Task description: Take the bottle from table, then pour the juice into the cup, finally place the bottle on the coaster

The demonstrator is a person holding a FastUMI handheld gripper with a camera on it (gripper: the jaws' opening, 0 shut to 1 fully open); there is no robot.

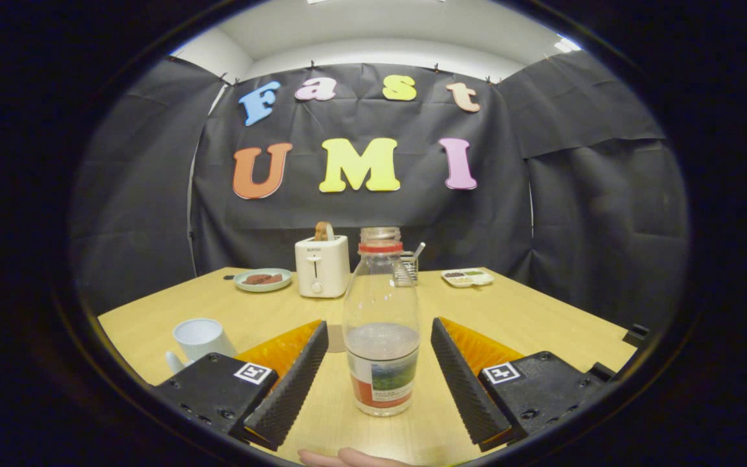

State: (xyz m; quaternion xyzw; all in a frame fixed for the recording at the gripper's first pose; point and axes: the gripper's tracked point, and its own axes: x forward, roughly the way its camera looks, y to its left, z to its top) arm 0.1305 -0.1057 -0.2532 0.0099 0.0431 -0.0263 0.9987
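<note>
A clear plastic bottle [381, 324] stands upright on the wooden table [529, 318], open at the top with a red ring at its neck, a label near the base and liquid filling its lower part. It stands between my fingers, with a gap on each side. My gripper [380, 337] is open. A white cup [201, 338] with a handle sits to the left, just beyond the left finger. A brown round coaster [336, 338] peeks out on the table behind the left finger, left of the bottle.
A white toaster [322, 266] with bread in it stands at the back, beside a green plate [262, 279] with brown food. A small wire rack [407, 268] and a white divided tray [467, 277] lie at the back right. Part of a hand [347, 458] shows below the bottle.
</note>
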